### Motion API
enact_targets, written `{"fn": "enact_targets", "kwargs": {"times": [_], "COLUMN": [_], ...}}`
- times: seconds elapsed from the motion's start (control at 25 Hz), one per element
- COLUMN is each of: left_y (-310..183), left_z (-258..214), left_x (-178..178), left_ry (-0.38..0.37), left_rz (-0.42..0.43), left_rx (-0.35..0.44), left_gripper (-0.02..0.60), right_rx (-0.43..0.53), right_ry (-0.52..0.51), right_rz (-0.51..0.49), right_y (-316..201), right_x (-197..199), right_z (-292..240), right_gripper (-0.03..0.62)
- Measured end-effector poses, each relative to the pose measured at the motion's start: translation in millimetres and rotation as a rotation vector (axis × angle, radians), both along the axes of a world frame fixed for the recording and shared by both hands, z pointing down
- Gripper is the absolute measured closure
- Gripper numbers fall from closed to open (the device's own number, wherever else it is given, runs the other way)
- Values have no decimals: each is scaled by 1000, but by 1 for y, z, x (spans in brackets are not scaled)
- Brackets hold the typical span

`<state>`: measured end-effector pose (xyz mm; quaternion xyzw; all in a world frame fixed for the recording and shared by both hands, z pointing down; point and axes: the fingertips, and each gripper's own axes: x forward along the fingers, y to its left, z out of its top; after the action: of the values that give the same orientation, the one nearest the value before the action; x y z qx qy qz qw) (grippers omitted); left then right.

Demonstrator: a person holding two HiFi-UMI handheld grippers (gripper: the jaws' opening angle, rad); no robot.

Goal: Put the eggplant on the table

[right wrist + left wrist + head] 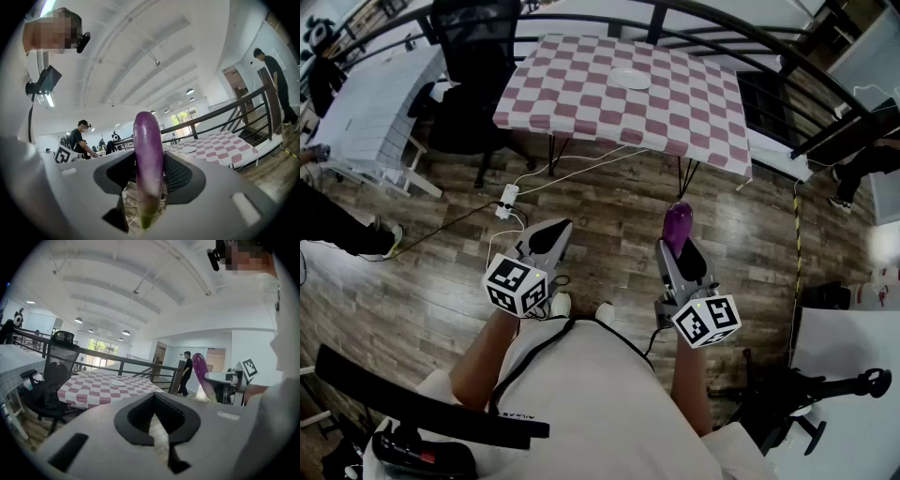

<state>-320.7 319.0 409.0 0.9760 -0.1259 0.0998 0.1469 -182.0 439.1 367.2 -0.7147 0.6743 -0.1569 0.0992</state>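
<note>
eggplant (148,154) within the right tool's (149,180) grip, tip beyond it

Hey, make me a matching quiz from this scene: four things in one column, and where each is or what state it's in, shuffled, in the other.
1. eggplant
2. plate
3. power strip
4. left gripper

A. on the floor
B. holds nothing
C. on the checkered table
D. between the jaws of the right gripper

Pairs: 1-D, 2-C, 3-A, 4-B
</note>
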Motion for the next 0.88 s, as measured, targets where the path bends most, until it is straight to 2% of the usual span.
{"fn": "enact_targets", "kwargs": {"times": [0.28, 0.64, 0.88], "left_y": [-13, -25, -29], "left_z": [-2, -9, -7], "left_x": [-24, -29, -31], "left_ry": [-1, 15, 20], "left_rz": [-5, 19, 32], "left_rx": [1, 9, 2], "left_gripper": [577, 577, 577], "right_rx": [-22, -6, -28], "right_ry": [8, 20, 19], "right_rz": [17, 65, 73], "right_y": [-5, -11, -9], "right_x": [-17, -18, -22], "right_z": [2, -8, -3], "right_gripper": [393, 391, 391]}}
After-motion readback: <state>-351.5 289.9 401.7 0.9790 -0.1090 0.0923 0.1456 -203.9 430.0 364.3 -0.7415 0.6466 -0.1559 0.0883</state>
